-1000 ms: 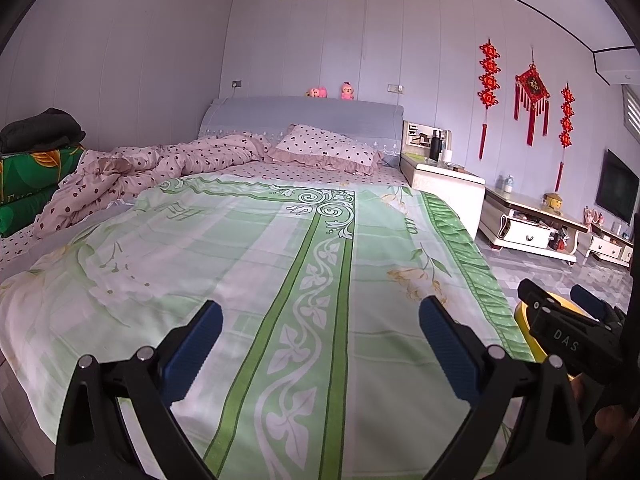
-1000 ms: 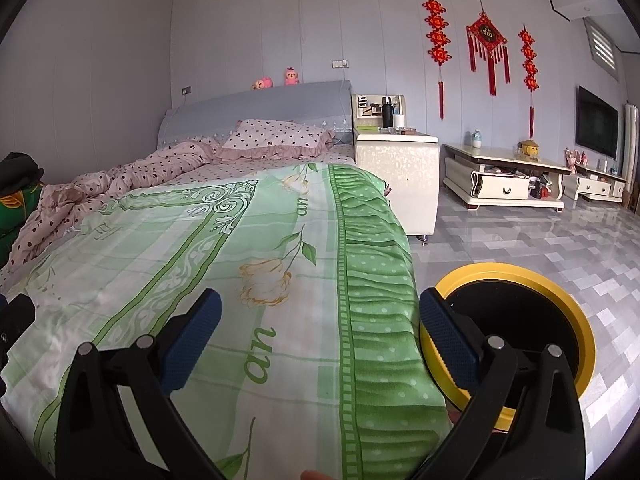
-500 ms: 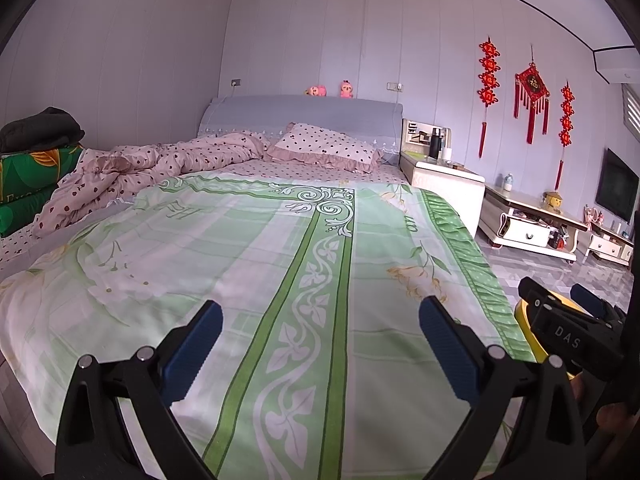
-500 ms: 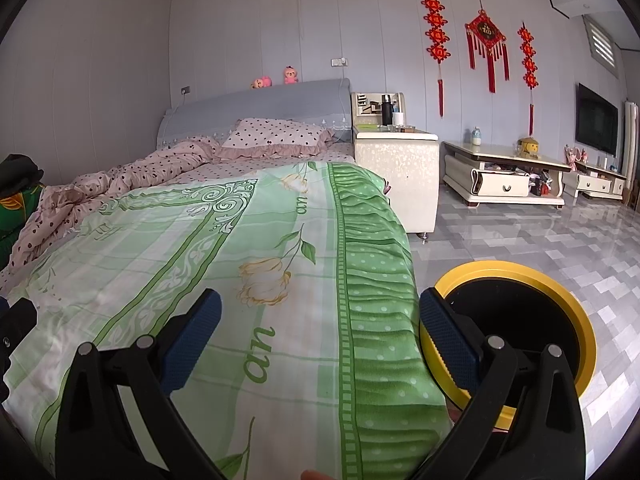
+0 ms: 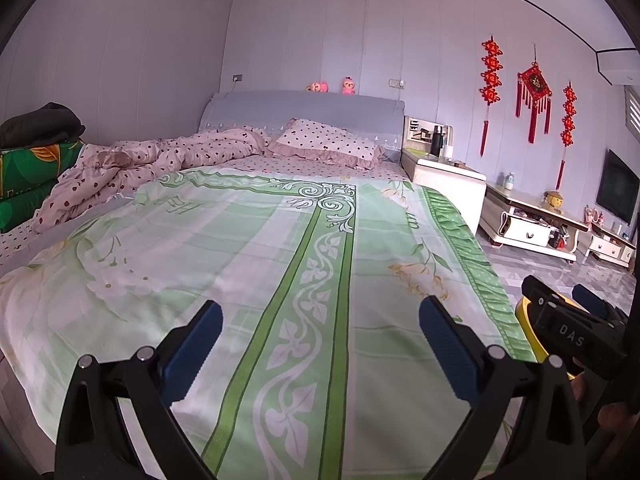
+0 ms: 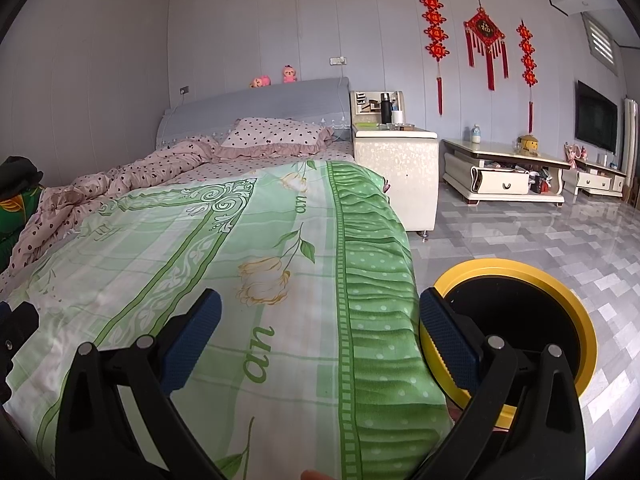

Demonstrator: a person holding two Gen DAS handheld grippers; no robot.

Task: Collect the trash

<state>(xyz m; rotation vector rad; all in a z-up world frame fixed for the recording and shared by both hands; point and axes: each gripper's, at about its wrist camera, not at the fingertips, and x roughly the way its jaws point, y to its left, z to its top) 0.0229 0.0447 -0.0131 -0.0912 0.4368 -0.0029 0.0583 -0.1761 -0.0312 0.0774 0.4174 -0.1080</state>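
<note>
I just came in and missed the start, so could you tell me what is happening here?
A person holds a gripper in each hand over the foot of a bed with a green floral cover. The left gripper and right gripper are both open and hold nothing. A yellow-rimmed bin stands on the floor beside the bed. No trash is visible on the cover.

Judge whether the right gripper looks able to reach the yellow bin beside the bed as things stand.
Probably yes. The right gripper is open and holds nothing, and the bin stands on the floor just to its right, mouth up. Nothing lies between them; only the bed edge is alongside.
</note>
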